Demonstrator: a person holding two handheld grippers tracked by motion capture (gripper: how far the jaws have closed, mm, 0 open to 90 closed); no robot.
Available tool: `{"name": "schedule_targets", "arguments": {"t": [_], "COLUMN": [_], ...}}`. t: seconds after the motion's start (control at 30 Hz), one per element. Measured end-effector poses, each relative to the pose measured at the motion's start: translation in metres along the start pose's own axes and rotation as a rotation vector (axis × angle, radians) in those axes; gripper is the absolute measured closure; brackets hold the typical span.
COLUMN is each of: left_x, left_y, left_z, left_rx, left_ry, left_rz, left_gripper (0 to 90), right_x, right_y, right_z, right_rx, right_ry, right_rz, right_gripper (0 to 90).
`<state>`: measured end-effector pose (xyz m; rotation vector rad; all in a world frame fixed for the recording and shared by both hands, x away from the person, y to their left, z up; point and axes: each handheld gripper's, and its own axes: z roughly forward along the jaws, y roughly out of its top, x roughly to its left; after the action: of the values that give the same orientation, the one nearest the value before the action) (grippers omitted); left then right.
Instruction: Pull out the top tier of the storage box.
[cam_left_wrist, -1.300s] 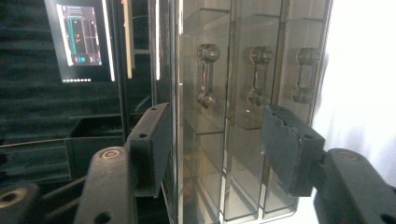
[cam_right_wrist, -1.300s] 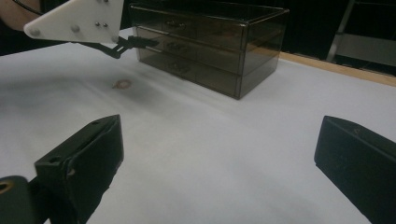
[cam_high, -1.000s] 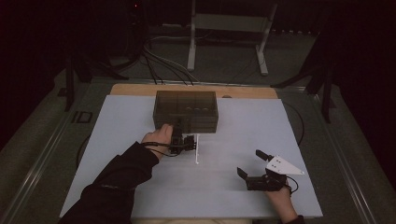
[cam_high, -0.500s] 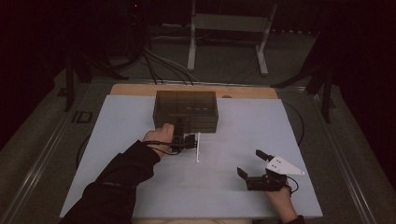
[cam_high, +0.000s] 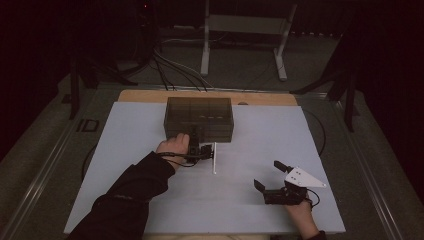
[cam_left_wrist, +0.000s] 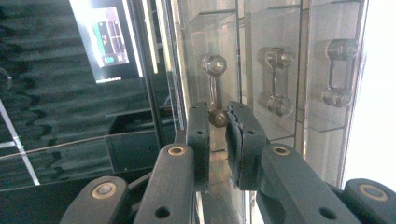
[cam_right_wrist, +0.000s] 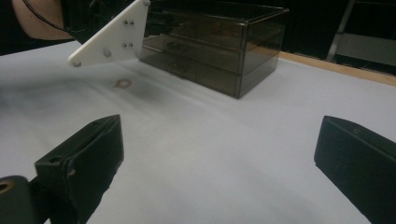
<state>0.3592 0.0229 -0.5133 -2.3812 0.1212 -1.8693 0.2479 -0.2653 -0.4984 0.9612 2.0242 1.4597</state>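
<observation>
At a smoky plastic drawer box, the left gripper, its jaws just closing, pinches a drawer handle while the right gripper rests spread on the tabletop.

Dim, grainy room with one pale lit worktop.
Surroundings fall to near black in the high view. Glare washes the right edge of the left gripper view; the near tongs are blurred in the right gripper view.

black sleeve, black tools, white plate
</observation>
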Motion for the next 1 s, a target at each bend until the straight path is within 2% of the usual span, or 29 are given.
{"name": "schedule_targets", "arguments": {"t": [0.27,0.3,0.53,0.63,1.0], "left_x": [0.0,0.001,0.0,-0.003,-0.006], "left_y": [0.0,0.0,0.0,0.0,-0.002], "left_z": [-0.005,-0.006,-0.013,-0.018,-0.023], "left_rx": [0.0,-0.003,-0.007,-0.009,-0.02], "left_ry": [0.0,0.0,-0.006,-0.001,0.0], "left_rz": [-0.016,-0.004,-0.008,0.01,0.003], "left_gripper": [81.0,80.9,80.9,80.9,80.9], "right_x": [0.0,0.0,0.0,0.0,0.0], "right_y": [0.0,0.0,0.0,0.0,0.0], "right_z": [0.0,0.0,0.0,0.001,0.001], "right_rx": [0.003,0.005,0.007,0.004,0.008], "right_ry": [0.0,0.0,-0.001,-0.002,-0.002], "right_rz": [0.0,0.0,-0.005,-0.003,-0.003], "right_gripper": [1.6,1.6,1.6,1.6,1.7]}}
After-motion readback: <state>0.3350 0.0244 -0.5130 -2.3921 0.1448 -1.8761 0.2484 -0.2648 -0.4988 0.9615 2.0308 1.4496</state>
